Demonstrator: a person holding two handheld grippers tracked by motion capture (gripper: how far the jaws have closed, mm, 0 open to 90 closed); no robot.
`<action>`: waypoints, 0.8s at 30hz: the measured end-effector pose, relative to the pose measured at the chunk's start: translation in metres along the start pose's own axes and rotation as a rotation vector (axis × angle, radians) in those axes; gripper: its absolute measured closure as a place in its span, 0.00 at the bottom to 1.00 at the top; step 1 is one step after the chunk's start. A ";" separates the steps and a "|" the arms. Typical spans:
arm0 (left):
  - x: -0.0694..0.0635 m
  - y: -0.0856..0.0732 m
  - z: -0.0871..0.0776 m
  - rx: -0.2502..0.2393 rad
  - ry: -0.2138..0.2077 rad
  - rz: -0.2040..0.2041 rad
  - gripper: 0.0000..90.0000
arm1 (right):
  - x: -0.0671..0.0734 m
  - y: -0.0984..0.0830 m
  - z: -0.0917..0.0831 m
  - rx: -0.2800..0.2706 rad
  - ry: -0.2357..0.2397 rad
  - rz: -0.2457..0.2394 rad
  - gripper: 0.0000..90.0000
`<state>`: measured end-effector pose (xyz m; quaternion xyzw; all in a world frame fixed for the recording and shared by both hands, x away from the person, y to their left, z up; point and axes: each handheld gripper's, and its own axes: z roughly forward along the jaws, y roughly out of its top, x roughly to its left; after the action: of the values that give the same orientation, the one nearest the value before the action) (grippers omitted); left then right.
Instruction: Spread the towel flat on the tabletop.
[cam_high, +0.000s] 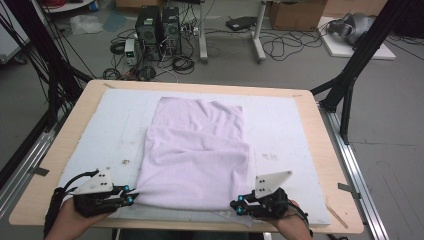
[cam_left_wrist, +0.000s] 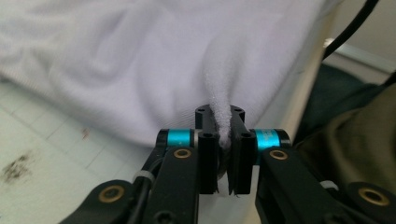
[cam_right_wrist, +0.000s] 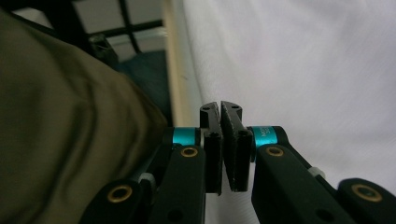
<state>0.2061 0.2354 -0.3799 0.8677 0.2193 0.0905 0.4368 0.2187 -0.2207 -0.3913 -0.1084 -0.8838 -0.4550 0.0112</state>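
On the white table (cam_high: 300, 130), our left gripper (cam_high: 131, 194) pinches the pink cloth's (cam_high: 197, 150) near corner, and our right gripper (cam_high: 239, 206) is squeezed together.

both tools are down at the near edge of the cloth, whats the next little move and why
Probably lift both tools a little together and carry the near edge away toward the far edge. The left tool is shut on a pinched ridge of the pale cloth at its near left corner, and the right tool sits shut at the near right corner, though cloth between its jaws is hard to confirm, so check that grip first.
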 end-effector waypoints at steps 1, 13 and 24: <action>0.000 0.002 -0.001 -0.006 0.008 0.000 0.78 | 0.004 0.004 -0.004 -0.006 -0.010 -0.011 0.92; 0.039 -0.014 0.078 0.125 0.036 -0.021 0.59 | -0.055 -0.021 0.047 0.139 -0.129 0.074 0.69; 0.015 -0.021 0.054 0.101 -0.028 -0.001 0.97 | -0.041 -0.023 0.039 0.098 -0.051 0.070 0.98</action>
<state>0.2317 0.2150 -0.4299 0.8897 0.2177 0.0668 0.3956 0.2574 -0.2101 -0.4375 -0.1502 -0.9007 -0.4076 0.0099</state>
